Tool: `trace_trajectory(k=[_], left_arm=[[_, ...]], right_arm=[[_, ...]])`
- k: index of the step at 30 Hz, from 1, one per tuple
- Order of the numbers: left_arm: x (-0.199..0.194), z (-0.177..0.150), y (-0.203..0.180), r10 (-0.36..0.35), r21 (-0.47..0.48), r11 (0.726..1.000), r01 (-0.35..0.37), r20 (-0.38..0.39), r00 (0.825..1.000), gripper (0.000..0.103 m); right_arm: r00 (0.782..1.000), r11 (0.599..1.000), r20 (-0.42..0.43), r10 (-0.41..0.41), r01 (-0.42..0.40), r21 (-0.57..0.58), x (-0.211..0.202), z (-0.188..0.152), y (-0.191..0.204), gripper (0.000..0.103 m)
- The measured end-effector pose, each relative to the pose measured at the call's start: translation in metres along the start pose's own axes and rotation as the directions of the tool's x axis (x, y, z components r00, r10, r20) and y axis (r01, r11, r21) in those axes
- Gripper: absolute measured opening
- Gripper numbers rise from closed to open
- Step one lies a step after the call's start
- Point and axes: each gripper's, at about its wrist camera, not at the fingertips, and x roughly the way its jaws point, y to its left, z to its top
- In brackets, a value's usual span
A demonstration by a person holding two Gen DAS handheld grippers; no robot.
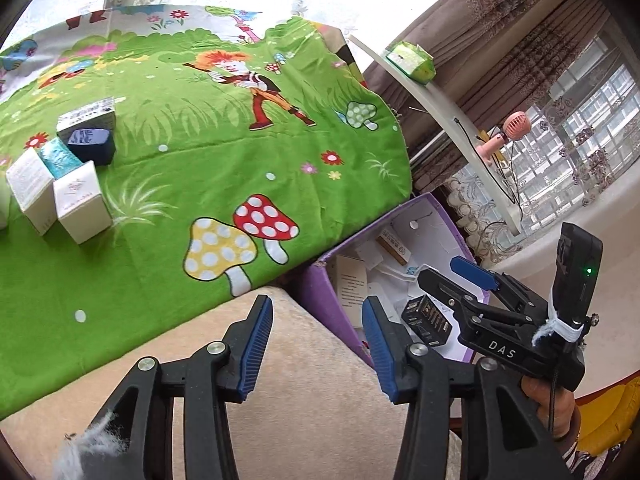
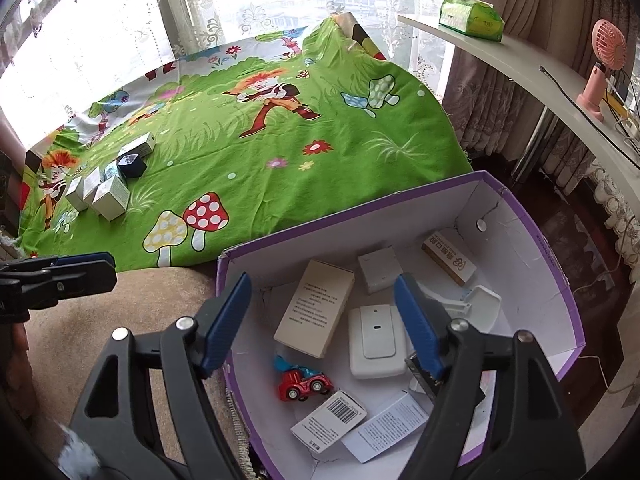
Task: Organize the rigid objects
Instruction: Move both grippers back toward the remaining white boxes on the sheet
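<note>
We hold the right tool [image 2: 322,324] spread wide and empty above the purple box [image 2: 560,280], its fingers hanging over the white device [image 2: 374,342] and the tan carton [image 2: 314,308]; the left tool [image 1: 318,354] is likewise released, gripping nothing, over the beige cushion [image 1: 304,412]; the sorted boxes [image 1: 60,184] already stand together on the green cartoon cloth [image 1: 240,160]. The box is crowded; if we descend here, a finger may land on the red toy car [image 2: 306,384] or wedge between neighbours, so we could pinch two items at once; the flat device offers little edge and may slip; the cardboard wall could catch the outer finger.
</note>
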Motion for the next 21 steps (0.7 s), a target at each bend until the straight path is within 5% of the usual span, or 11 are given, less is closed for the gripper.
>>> trace_trajectory(k=[8, 21], left_arm=[[-0.038, 0.014, 0.065, 0.127, -0.079, 0.989, -0.121, 0.075, 0.989, 0.049], [-0.094, 0.042, 0.164, 0.372, -0.273, 0.908, -0.318, 0.177, 0.911, 0.052]], right_arm=[[0.998, 0.996, -0.001, 0.061, -0.061, -0.062, 0.014, 0.016, 0.043, 0.077], [0.982, 0.960, 0.012, 0.187, -0.180, -0.216, 0.033, 0.061, 0.150, 0.077]])
